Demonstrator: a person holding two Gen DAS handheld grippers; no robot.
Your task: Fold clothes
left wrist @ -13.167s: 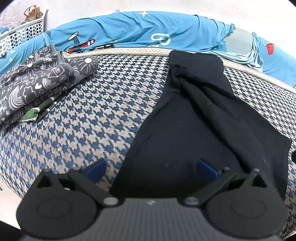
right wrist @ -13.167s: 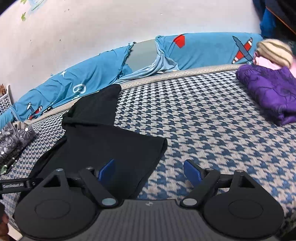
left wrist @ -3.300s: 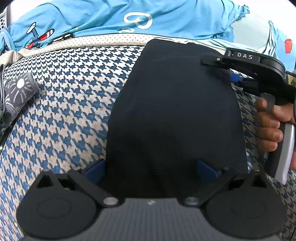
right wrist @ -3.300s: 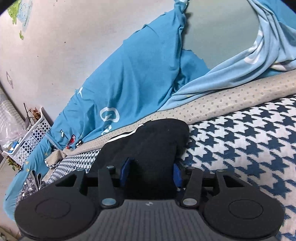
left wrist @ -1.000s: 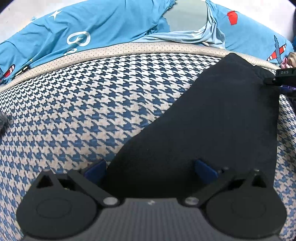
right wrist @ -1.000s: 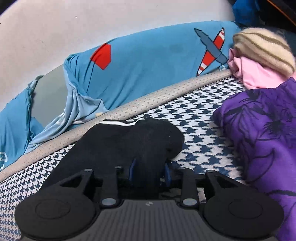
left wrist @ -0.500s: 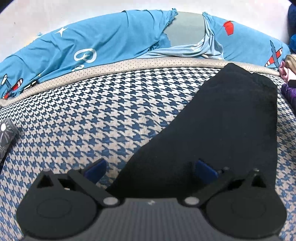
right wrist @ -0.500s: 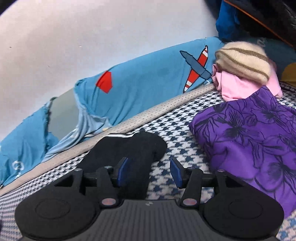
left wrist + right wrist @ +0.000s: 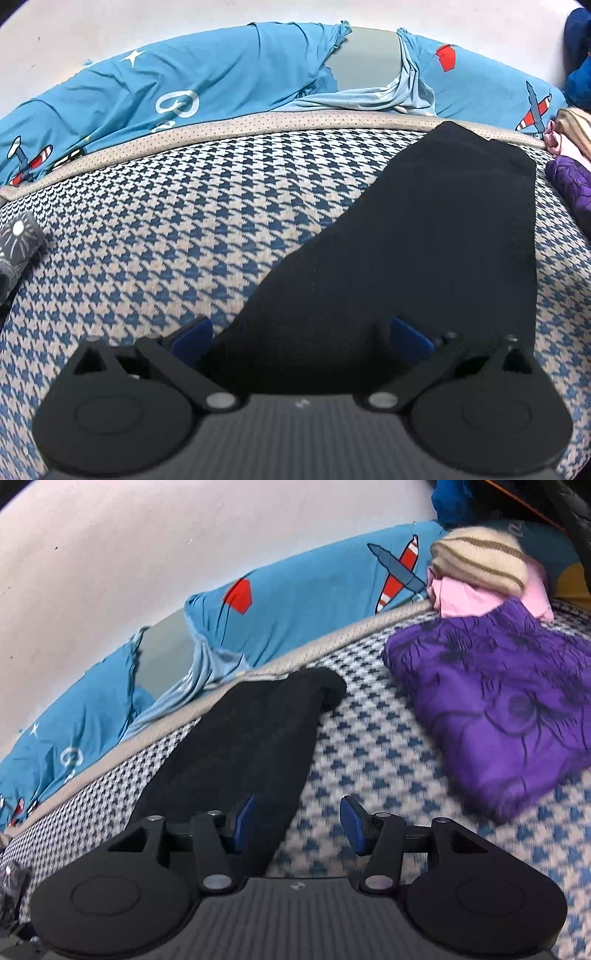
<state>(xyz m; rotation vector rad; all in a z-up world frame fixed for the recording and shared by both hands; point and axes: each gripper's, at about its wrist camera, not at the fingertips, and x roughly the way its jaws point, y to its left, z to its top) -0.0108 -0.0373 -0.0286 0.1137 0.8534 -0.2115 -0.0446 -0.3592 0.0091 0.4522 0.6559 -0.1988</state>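
We see both grippers, left (image 9: pixel 301 334) and right (image 9: pixel 297 825), gaping empty | risk: black garment (image 9: pixel 424 240) overhanging bed edge (image 9: pixel 258 123) may slip, unfold

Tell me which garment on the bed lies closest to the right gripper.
The black garment: it runs up beside the right gripper, unlike the purple one farther off.

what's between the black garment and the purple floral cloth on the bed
In the right wrist view, only a bare strip of the houndstooth bed cover separates the black garment from the purple floral cloth; nothing lies on it.
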